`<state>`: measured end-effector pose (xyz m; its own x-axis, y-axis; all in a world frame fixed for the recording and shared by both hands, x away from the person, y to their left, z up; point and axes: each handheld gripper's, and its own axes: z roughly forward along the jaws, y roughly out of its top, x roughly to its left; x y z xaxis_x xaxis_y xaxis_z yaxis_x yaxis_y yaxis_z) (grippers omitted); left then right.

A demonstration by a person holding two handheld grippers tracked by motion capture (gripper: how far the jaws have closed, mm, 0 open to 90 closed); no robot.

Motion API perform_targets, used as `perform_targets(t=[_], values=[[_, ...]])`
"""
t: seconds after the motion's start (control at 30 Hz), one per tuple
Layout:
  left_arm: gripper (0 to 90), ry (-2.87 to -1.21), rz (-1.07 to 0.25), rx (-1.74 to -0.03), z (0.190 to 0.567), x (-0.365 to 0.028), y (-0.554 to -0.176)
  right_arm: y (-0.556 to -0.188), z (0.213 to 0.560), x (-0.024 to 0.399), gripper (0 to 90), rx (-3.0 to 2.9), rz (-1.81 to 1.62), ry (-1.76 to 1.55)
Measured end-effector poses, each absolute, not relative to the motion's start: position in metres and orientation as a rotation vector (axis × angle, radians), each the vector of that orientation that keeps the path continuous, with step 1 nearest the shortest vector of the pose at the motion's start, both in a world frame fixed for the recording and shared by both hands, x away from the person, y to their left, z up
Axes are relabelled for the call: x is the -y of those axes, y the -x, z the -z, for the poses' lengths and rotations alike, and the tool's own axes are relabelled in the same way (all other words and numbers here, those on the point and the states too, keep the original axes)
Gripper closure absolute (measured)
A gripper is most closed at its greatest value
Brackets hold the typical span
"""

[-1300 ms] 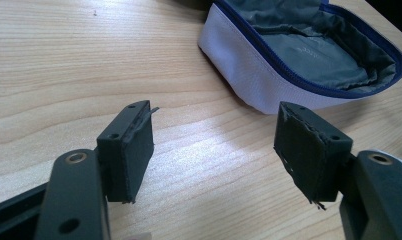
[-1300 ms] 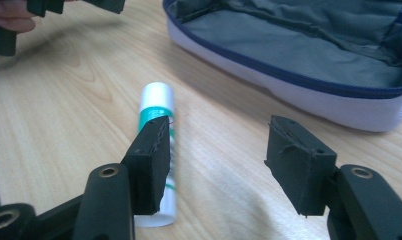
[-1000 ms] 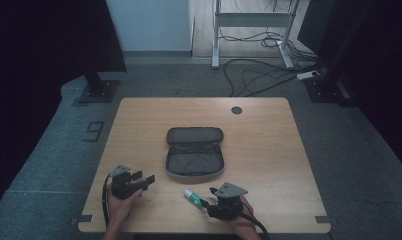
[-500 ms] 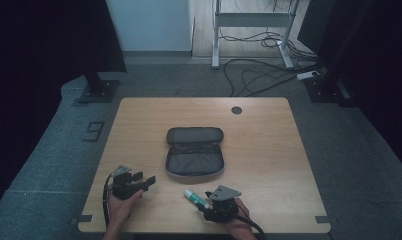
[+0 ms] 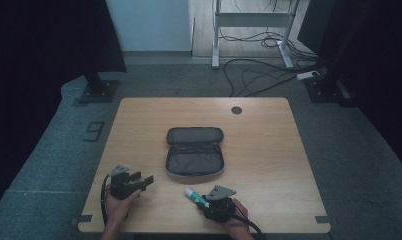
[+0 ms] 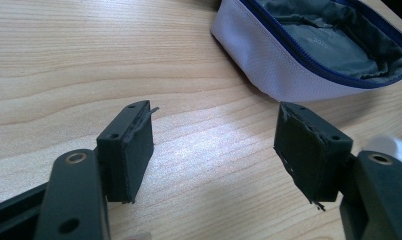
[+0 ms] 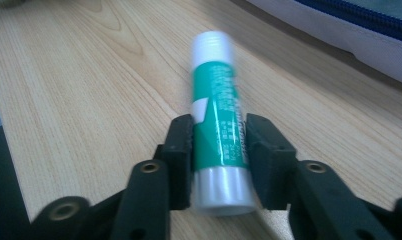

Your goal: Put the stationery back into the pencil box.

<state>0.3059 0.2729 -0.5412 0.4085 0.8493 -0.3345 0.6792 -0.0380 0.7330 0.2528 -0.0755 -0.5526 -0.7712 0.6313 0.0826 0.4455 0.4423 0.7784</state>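
The right hand-held gripper (image 7: 219,145) has just closed, now grasping the smooth cylindrical glue stick (image 7: 218,117); the left hand-held gripper (image 6: 214,150) stands released.

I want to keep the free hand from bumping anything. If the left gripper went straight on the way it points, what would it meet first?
Probably the open pencil case: beyond the left gripper and its open jaws lies bare table, then the case's pale wall, slightly right of centre. Depth is hard to judge.

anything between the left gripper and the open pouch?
No. In the left gripper view only bare wood of the table lies between the open left gripper and the pouch; the high view shows the same gap.
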Motion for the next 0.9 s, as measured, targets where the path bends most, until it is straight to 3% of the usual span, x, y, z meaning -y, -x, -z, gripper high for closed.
perform_targets(t=[0.9], values=[[32.3,-1.775,-0.232,-1.327,0.542,-0.274,-0.306,-0.252,0.534,0.083,65.1,-2.425,-1.315,-0.94]])
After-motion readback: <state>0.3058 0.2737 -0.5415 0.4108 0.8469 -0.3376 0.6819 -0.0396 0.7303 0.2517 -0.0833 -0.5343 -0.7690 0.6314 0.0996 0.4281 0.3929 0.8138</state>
